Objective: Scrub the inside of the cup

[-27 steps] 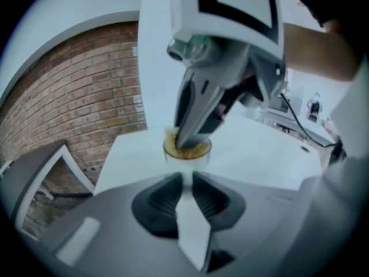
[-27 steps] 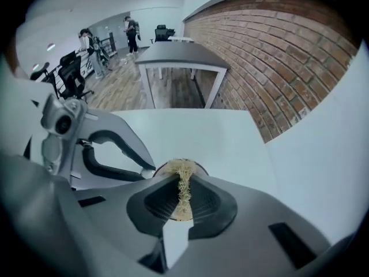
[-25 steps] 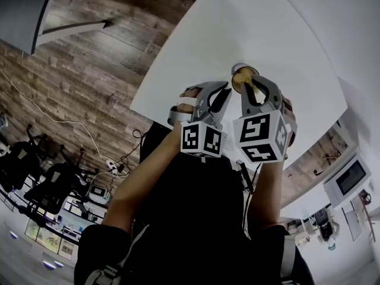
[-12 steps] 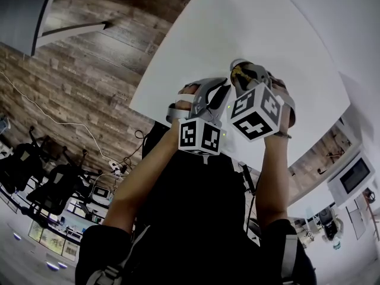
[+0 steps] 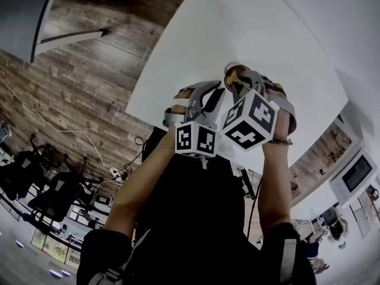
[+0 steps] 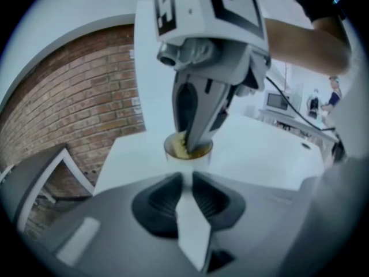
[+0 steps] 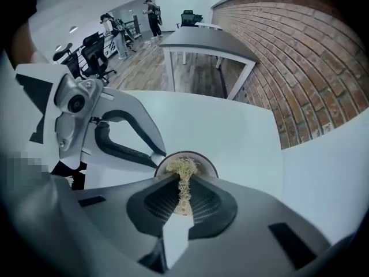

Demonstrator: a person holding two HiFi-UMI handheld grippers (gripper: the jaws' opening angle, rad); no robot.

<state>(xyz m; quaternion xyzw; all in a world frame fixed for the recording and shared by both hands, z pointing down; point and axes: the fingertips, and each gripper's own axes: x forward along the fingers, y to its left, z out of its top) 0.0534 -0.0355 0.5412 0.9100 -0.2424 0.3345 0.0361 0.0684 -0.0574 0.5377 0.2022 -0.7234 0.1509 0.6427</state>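
Your left gripper (image 6: 185, 180) has its jaws drawn to a narrow gap and clamped on the cup (image 6: 187, 153), just ahead of the pads over the white table (image 7: 230, 131). Whether they pinch wall or handle is hard to tell. Your right gripper (image 7: 183, 180) is closed tight on the scrubber (image 7: 183, 167), whose straw-coloured tuft is inside the cup's mouth. The cup looks small, light, rigid and slick, so grip its side firmly. The scrubber looks soft and springy, so pinch it near the base.

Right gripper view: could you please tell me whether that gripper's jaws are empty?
No, the right gripper is clamped on a yellowish fibrous scrubber that reaches into the cup.
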